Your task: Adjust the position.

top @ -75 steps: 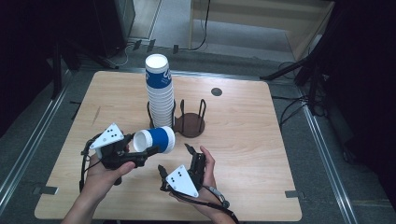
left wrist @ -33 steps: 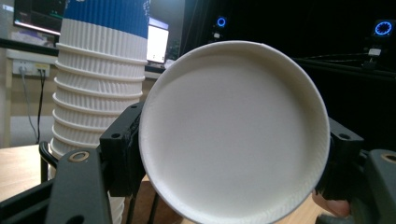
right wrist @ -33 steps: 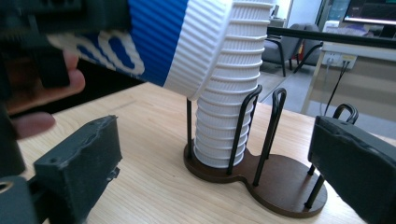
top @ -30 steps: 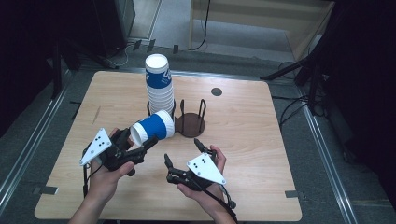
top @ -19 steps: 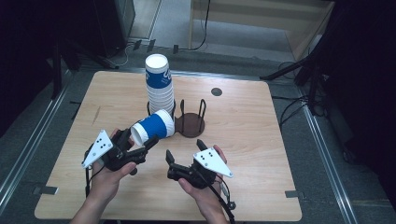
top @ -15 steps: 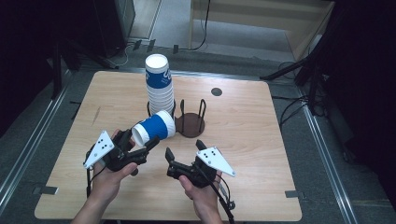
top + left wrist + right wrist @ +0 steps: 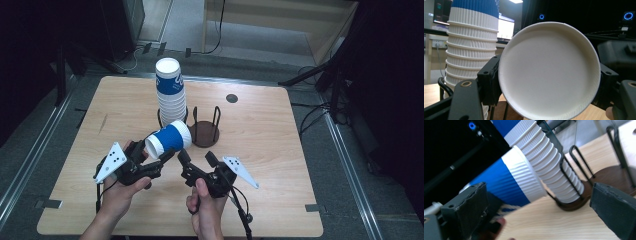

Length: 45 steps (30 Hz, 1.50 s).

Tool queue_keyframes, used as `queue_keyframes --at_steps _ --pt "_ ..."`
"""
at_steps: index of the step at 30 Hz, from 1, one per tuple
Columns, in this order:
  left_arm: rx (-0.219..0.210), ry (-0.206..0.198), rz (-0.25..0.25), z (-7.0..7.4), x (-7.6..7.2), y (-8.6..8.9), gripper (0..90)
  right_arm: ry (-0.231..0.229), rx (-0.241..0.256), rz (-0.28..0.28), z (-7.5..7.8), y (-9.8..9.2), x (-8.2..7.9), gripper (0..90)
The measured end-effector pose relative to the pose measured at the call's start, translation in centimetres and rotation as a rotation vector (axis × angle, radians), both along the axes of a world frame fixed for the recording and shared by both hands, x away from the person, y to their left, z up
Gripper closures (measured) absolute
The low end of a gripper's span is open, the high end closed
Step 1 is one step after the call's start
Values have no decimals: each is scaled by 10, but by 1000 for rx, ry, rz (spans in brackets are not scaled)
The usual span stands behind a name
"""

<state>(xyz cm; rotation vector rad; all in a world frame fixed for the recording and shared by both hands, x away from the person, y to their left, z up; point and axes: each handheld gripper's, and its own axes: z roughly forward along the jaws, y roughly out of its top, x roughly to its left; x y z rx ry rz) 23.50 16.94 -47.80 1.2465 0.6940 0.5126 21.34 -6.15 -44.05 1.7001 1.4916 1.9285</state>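
Note:
A blue-and-white ribbed paper cup point(image 7: 169, 139) hangs on its side above the table, with my left gripper point(image 7: 156, 152) shut on its narrow end. In the left gripper view the cup's white bottom point(image 7: 549, 72) faces the camera between the two jaws. My right gripper point(image 7: 196, 155) stands open just right of the cup, jaws spread wide and empty. In the right gripper view the cup point(image 7: 506, 180) lies ahead between the jaws of that gripper point(image 7: 539, 202). A tall stack of matching cups point(image 7: 170, 90) stands upside down in a wire holder behind.
An empty wire holder with a brown round base point(image 7: 205, 134) stands right of the stack point(image 7: 549, 165). The wooden table point(image 7: 280, 165) has a small dark disc point(image 7: 231, 98) near its far edge. Cables and dark stands lie on the floor around the table.
The left gripper has raised and tilted the cup towards the stack. The right gripper has turned leftwards, its jaws now pointing at the cup and open.

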Motion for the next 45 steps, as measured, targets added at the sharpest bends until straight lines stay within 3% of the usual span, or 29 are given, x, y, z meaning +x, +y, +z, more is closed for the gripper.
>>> queue_keyframes --at_steps 2,5,6,7,9,11,12,13,15,16,17,18,19,29,38,45 --pt "4 -2 -2 -1 0 -2 267 38 86 2 2 0 1 17" --pt "1 -6 -2 -2 -1 -4 267 67 134 -1 2 1 2 17" --pt "5 -7 -4 -2 -1 -4 267 104 195 -5 2 1 3 17" --pt "5 -7 -4 -2 -1 -4 267 104 195 -5 2 1 3 17" --pt "4 -11 -6 -2 -1 -6 267 166 290 -13 1 1 6 18" --pt "8 -10 -7 -2 -2 -7 267 200 335 -15 0 1 7 20" --pt "8 -10 -7 -2 -2 -7 267 200 335 -15 0 1 7 20" --pt "9 -12 -10 -3 -2 -7 267 243 383 -18 -2 1 8 20" --pt "7 -13 -11 -3 -2 -8 267 283 439 -12 -3 1 10 20" --pt "7 -13 -11 -3 -2 -8 267 283 439 -12 -3 1 10 20" --pt "11 -13 -12 -3 -2 -9 267 309 485 -8 -5 0 12 20" --pt "11 -13 -12 -3 -2 -9 267 309 485 -8 -5 0 12 20" --pt "13 -17 -16 -4 -3 -10 267 327 522 -1 -6 1 13 20" --pt "32 -31 -38 -4 -6 -17 268 386 612 6 -8 5 20 21" --pt "42 -35 -57 -4 -8 -21 269 414 646 23 -11 6 28 21" --pt "47 -34 -70 -5 -9 -23 270 426 641 33 -12 7 35 19"
